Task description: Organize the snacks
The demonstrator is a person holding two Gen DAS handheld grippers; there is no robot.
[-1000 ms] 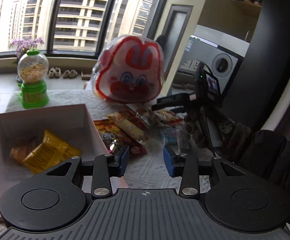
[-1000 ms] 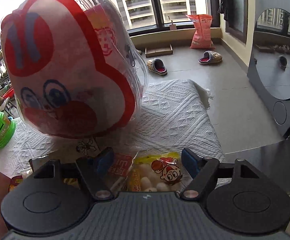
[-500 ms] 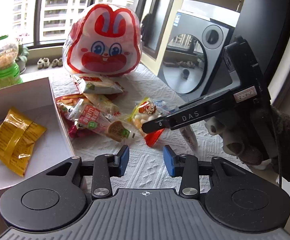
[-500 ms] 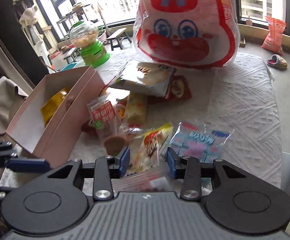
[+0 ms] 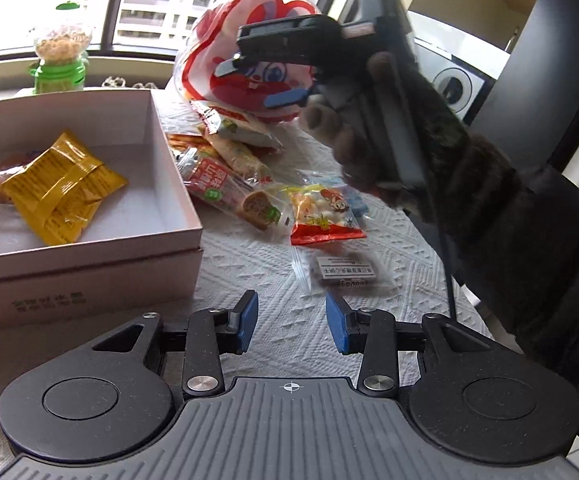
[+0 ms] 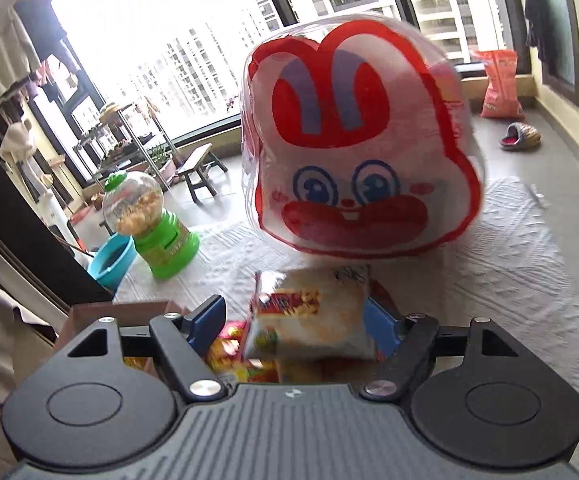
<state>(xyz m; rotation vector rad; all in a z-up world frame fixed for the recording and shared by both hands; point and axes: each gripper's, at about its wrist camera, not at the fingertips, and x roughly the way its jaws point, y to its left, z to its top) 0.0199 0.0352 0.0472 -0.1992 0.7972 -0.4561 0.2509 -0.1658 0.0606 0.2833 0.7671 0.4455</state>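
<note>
From the left wrist camera, the left gripper (image 5: 291, 322) hangs over the white textured tablecloth (image 5: 369, 332), its blue-padded fingers (image 5: 246, 321) set narrow with nothing between them. To its left stands the open pale pink cardboard box (image 5: 177, 240), with a yellow foil snack packet (image 5: 59, 192) lying inside. Loose snack packets (image 5: 249, 196) are heaped on the cloth just right of the box, a clear packet with a white label (image 5: 343, 276) nearest the fingers. Behind them sits the big red-and-white rabbit-face bag (image 5: 257, 80). The right gripper (image 5: 267, 82), held in a dark-gloved hand (image 5: 373, 152), is raised in front of that bag.

From the right wrist camera, the right gripper (image 6: 293, 324) is opening its jaws; a pale crinkled snack packet (image 6: 313, 316) lies between them, and contact with the pads cannot be told. Beyond stand the rabbit-face bag (image 6: 361, 148) and a green candy dispenser with a clear globe (image 6: 149, 224).
</note>
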